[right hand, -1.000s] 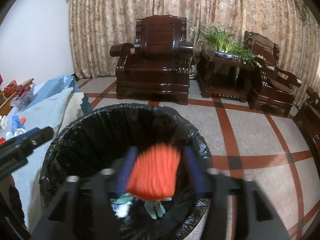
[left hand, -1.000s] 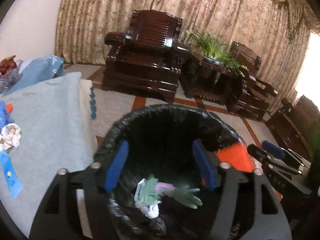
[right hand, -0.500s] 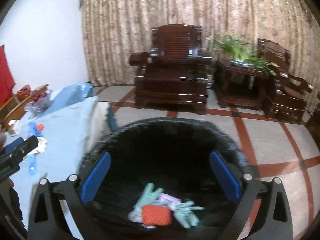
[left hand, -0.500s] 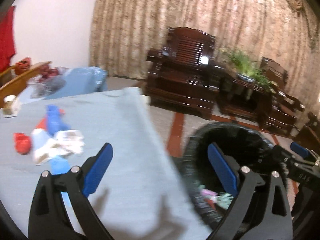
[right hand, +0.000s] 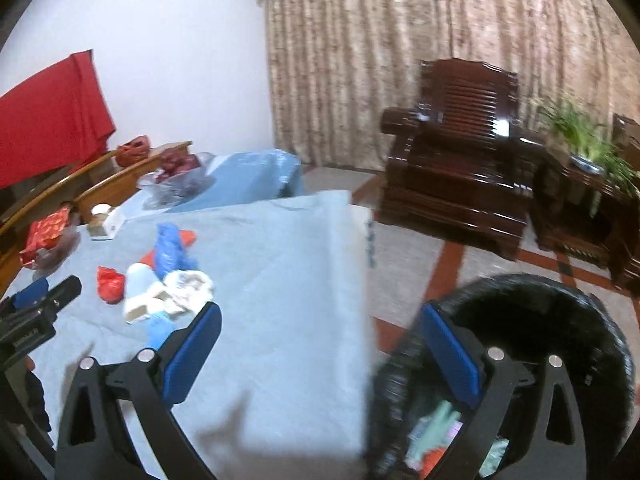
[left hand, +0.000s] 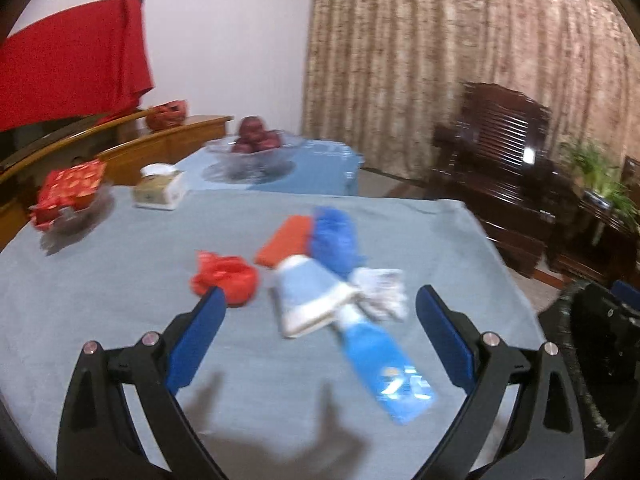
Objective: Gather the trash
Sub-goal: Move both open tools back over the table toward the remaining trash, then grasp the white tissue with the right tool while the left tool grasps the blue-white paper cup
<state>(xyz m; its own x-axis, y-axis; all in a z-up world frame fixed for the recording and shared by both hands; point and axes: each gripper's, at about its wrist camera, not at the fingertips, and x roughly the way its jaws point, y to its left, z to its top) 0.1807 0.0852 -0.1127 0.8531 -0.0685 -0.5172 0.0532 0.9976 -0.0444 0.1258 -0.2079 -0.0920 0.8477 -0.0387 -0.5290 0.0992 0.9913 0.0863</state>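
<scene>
Trash heap on the table, both grippers empty

Trash lies in a loose cluster on the pale blue tablecloth (left hand: 100, 280): a crumpled red plastic wrapper (left hand: 224, 278), a flat orange rectangle (left hand: 285, 240), a bright blue crumpled bag (left hand: 334, 240), a light blue and white folded packet (left hand: 310, 300), a wad of white paper (left hand: 380, 286) and a long blue sachet (left hand: 386, 368).

The left gripper (left hand: 318, 336) hovers low over the table, aimed at the cluster, its blue-padded jaws spread wide and holding nothing. The right gripper (right hand: 320, 352) hangs over the table's edge, jaws likewise wide apart and empty; one finger is over the cloth, the other over the round bin lined with a black plastic bag (right hand: 560, 312), which stands on the floor just beside the table. Blurred scraps lie inside it.

Half a second ago the left gripper pointed across the table edge with the bin in view; now it faces the trash squarely. The right gripper, then centred over the bin, has swung left toward the table.
</scene>
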